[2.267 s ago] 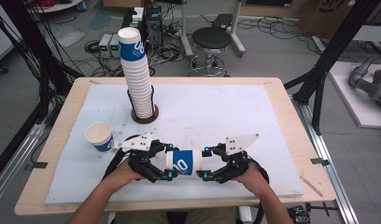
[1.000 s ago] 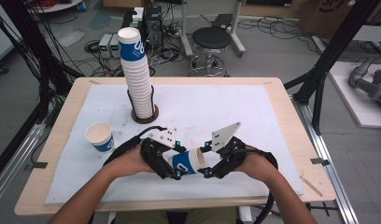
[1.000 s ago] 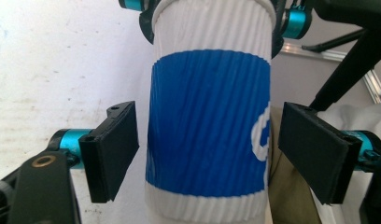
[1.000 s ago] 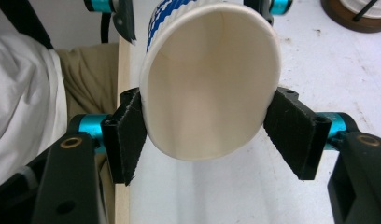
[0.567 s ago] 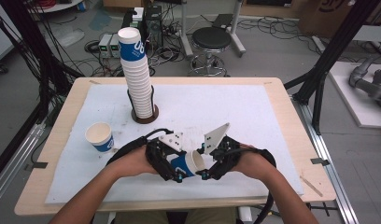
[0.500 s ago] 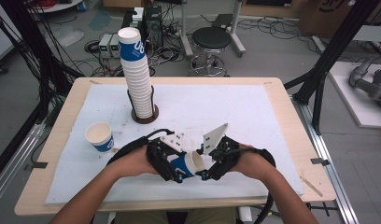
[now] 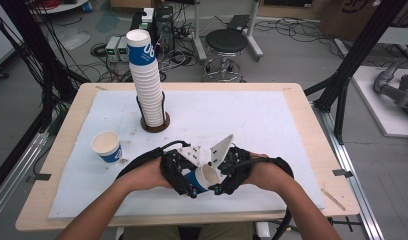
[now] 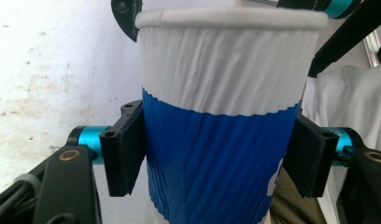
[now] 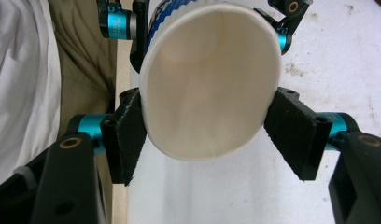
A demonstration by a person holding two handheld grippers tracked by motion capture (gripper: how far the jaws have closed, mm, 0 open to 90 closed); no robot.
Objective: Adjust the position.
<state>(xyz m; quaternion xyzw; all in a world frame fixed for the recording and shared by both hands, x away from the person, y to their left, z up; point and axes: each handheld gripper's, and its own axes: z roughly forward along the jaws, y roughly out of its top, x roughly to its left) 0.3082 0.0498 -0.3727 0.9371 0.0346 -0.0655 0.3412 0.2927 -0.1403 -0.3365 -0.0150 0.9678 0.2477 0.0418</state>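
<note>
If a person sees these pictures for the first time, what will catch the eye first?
First, the blue and white paper cup held between the left gripper and the right gripper near the table's front edge; the left jaws have just been closing on its blue side, and the right jaws squeeze its rim. Next, the tall stack of cups on a round base at the back left, and a single cup standing upright at the left.

Each gripper (image 8: 216,154) was black, with flat black pads (image 8: 123,149) on turquoise metal pins and brass-coloured screws. A grey plate (image 7: 219,150) sat on top, a black cable (image 7: 284,167) trailed behind. The person wore khaki trousers (image 9: 86,60) and a white shirt (image 9: 20,84).
</note>
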